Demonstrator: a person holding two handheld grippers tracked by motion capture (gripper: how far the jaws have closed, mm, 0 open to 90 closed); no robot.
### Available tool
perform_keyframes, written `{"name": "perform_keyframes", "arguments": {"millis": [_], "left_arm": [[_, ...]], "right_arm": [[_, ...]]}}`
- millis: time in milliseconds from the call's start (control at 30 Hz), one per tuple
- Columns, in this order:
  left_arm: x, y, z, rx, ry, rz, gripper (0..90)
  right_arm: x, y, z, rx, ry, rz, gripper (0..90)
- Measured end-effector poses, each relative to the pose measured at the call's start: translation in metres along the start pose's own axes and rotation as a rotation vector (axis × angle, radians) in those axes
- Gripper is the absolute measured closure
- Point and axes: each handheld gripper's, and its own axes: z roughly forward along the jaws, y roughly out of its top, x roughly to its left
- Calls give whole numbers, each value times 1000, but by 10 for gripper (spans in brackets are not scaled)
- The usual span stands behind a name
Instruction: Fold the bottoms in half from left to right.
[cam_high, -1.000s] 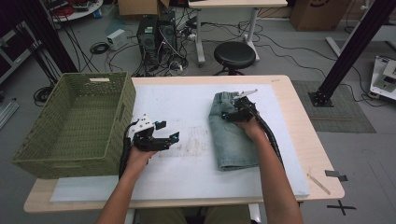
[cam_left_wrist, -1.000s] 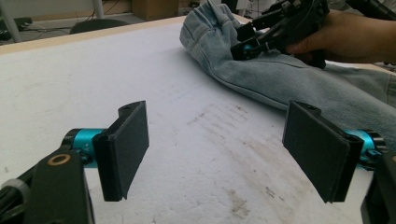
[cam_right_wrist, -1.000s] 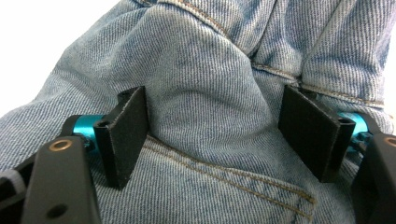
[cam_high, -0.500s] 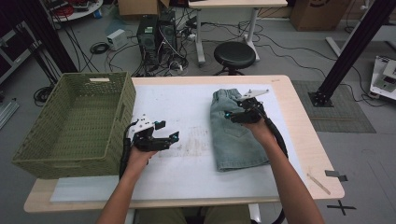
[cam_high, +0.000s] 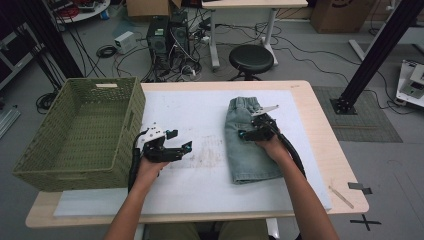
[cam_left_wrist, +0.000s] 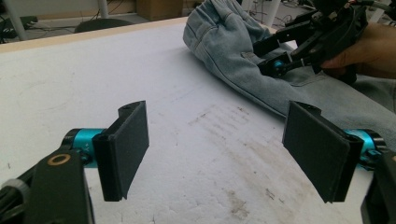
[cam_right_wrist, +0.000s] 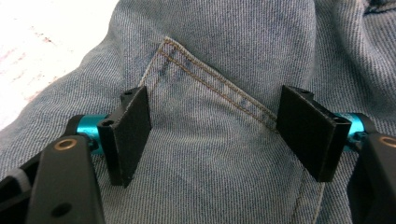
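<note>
Folded denim shorts (cam_high: 247, 142) lie on the white mat (cam_high: 200, 185), right of centre, well apart from the green basket (cam_high: 80, 135) at far left. Right gripper (cam_high: 248, 133) hovers wide over the back pocket (cam_right_wrist: 210, 116), gripping nothing; left gripper (cam_high: 182, 148) stands wide, empty, over bare mat. Recommended: lower the right jaws squarely and pinch all layers together.

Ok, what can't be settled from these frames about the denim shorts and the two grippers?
- Denim shorts: the high view's right gripper and hand cover part of the middle; whether the cloth is folded double cannot be told.
- Pocket: cut off by the bottom edge of the right gripper view.
- Green basket: its near wall hides part of the floor inside.
- Left gripper: open over the white mat; touching or hovering is unclear.
</note>
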Motion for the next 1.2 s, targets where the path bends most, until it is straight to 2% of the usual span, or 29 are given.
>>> {"name": "perform_keyframes", "arguments": {"millis": [200, 233, 300, 333, 433, 500, 633, 700, 867, 900, 1033, 1100, 1200], "left_arm": [[1, -1, -1, -4, 2, -2, 228], [2, 0, -1, -10, 3, -5, 228], [2, 0, -2, -10, 3, -3, 228], [2, 0, -2, -11, 4, -6, 228], [2, 0, -2, -10, 5, -3, 228], [1, 0, -2, -9, 4, 0, 228], [0, 0, -3, -7, 4, 1, 228], [-1, 0, -2, -5, 2, 4, 228], [-3, 0, -1, -8, 0, 2, 228], [-3, 0, 0, -5, -3, 4, 228], [-5, 0, 2, 0, -8, 6, 228], [-6, 1, 1, -5, -7, 5, 228], [-6, 1, 2, -6, -6, 2, 228]], "right_arm": [[1, 1, -5, -18, -6, -4, 265], [2, 3, -12, -46, 3, 7, 253], [2, 4, -17, -59, 15, 4, 254], [5, 3, -26, -81, 25, -19, 263], [8, 1, -36, -99, 34, -30, 300], [9, -2, -40, -83, 56, -49, 370], [12, -7, -38, -50, 59, -57, 356], [13, -12, -33, -23, 53, -55, 352], [15, -15, -27, 1, 41, -63, 353], [17, -16, -24, 13, 27, -75, 353], [21, -19, -23, 11, 2, -79, 345], [19, -18, -28, 2, 17, -67, 317], [19, -19, -42, -40, 41, -51, 316]]}}
